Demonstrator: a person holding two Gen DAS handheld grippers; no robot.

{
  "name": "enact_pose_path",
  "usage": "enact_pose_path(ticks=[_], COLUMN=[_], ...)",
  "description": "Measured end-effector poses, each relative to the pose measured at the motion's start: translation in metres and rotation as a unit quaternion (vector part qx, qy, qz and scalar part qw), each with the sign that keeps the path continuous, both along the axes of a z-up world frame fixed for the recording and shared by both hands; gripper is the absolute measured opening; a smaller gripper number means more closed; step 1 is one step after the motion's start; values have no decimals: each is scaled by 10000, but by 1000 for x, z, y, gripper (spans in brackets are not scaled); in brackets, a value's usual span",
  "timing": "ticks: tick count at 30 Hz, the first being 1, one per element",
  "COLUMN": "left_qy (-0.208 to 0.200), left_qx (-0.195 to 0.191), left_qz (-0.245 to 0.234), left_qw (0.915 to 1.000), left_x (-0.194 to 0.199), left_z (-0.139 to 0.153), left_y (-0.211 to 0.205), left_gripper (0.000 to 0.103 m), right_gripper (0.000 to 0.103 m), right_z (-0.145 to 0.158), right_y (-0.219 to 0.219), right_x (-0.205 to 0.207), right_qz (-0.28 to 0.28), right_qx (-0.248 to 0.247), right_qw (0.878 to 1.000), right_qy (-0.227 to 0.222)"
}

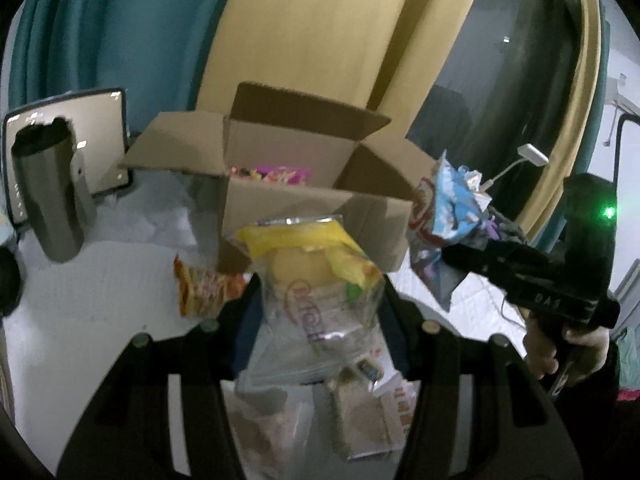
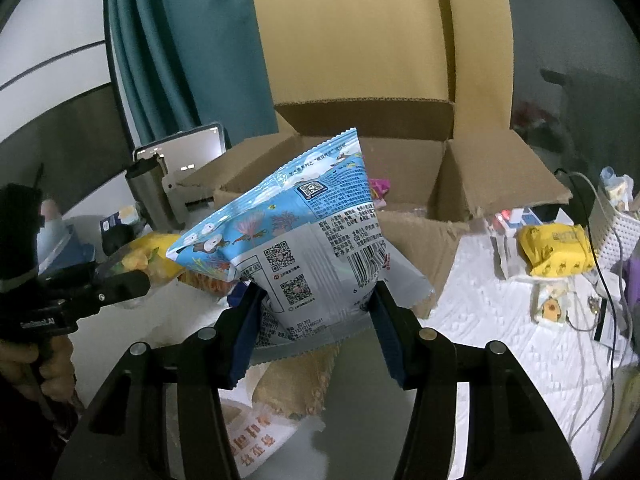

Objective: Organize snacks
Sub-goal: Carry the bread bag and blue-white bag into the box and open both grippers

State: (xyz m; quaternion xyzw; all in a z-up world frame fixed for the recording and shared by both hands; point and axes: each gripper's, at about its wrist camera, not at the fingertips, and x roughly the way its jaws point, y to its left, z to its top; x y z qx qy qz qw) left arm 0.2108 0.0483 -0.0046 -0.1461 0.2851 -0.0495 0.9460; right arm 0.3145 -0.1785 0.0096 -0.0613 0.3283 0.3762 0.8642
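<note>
Left wrist view: I see the clear snack bag [image 1: 320, 280] with yellow contents clamped between the two fingers of my left gripper [image 1: 320, 304], its yellow top edge sticking up and forward past the fingertips, in front of the cardboard box [image 1: 288, 200]. In the right wrist view, the blue snack bag [image 2: 304, 236] sits the same way in my right gripper [image 2: 316, 304]: both blue pads press on its lower silver part (the side with the barcode and printed squares faces the camera), and the blue upper end rises tilted to the left, above the near wall of the box [image 2: 416, 236].

So I count two grippers, each closed on one bag. From the left camera the right gripper [image 1: 460, 248] shows at the right edge with its blue bag [image 1: 452, 204], a hand [image 1: 568, 352] around the handle; from the right camera the left gripper [image 2: 132, 280] comes in from the left with the yellow-filled bag [image 2: 152, 260].

There is one box, its four flaps folded open, and inside it I make out pink and multicoloured wrappers [image 1: 276, 174]; how many I cannot tell. One orange packet [image 1: 204, 288] lies on the white table surface [image 1: 80, 320] just left of the box front. Below the grippers lie further flat packets [image 2: 256, 432], too overlapped to count.

Further out: one metal tumbler [image 1: 52, 200], one tablet [image 1: 104, 136] standing behind it, one yellow pack [image 2: 556, 252] beside a white basket [image 2: 616, 236], and a teal curtain [image 2: 180, 40].
</note>
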Motion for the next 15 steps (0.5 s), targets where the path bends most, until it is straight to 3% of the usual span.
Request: enact_pose_path(ticks=[15], left_qy=[-331], left_qx=[302], left_qz=[-208], left_qw=[9988], left_x=[49], left_z=[32], left_y=[-6], left_gripper=[55], right_gripper=[57], right_z=[19], right_y=[13], right_x=[31], right_qz=[14], right_qx=[28], right_qw=[9997], right_qy=[-255])
